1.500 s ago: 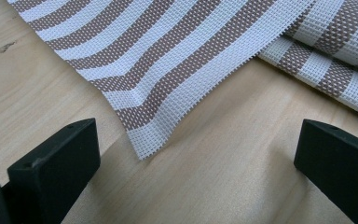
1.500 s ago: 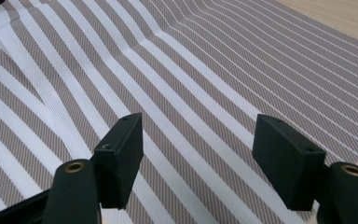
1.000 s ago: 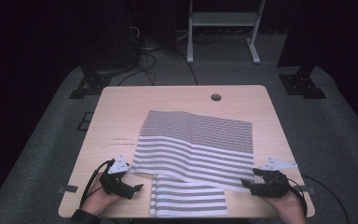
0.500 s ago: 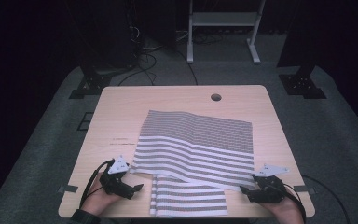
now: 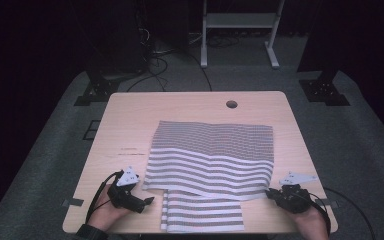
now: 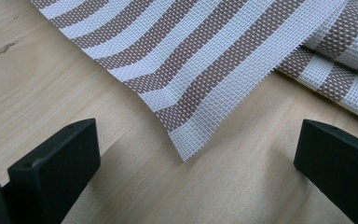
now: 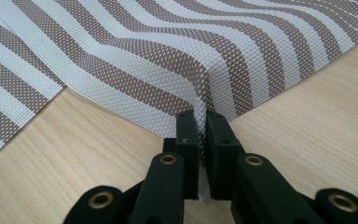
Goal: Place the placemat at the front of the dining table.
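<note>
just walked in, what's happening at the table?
A person works a striped woven mat on a wooden table with a handheld gripper in each hand. The right gripper has just closed its jaws on the mat's near right corner, and the fabric is pinched into a ridge between them. The left gripper sits open at the near left corner, with the mat's tip lying between its jaws but not touched. A second striped layer pokes out under the mat at the near edge.
</note>
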A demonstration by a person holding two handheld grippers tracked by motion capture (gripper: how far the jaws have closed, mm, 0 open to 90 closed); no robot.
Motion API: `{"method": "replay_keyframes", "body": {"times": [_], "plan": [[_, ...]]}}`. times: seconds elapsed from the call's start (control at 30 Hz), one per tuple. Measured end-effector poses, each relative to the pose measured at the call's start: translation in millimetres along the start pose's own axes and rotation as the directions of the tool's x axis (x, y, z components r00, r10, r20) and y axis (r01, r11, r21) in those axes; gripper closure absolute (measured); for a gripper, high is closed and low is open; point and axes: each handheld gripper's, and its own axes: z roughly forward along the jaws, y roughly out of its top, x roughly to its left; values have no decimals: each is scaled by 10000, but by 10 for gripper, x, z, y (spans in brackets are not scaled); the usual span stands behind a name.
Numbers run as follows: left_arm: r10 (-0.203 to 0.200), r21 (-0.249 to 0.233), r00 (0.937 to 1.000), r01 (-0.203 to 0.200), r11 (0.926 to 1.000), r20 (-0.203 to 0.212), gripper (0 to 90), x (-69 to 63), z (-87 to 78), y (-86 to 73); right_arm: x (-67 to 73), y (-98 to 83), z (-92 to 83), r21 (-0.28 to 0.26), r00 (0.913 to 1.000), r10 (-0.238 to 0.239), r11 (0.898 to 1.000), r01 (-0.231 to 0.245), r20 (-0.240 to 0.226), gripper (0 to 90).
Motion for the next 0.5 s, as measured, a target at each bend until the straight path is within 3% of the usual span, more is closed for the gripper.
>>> {"method": "replay_keyframes", "body": {"times": [0.2,0.33,0.5], "plan": [[-109,-103,9998,107,9999,-148,0,26,54,56,-4,-1,1,-10,10000,-2,10000,2,-29,848],[-132,-303,9998,128,9995,-153,106,43,76,100,-7,-2,1,-10,10000,10,10000,-10,-56,847],[-147,-412,9999,145,9990,-39,301,51,67,135,-11,-1,0,13,9999,37,10000,-37,-96,847]]}}
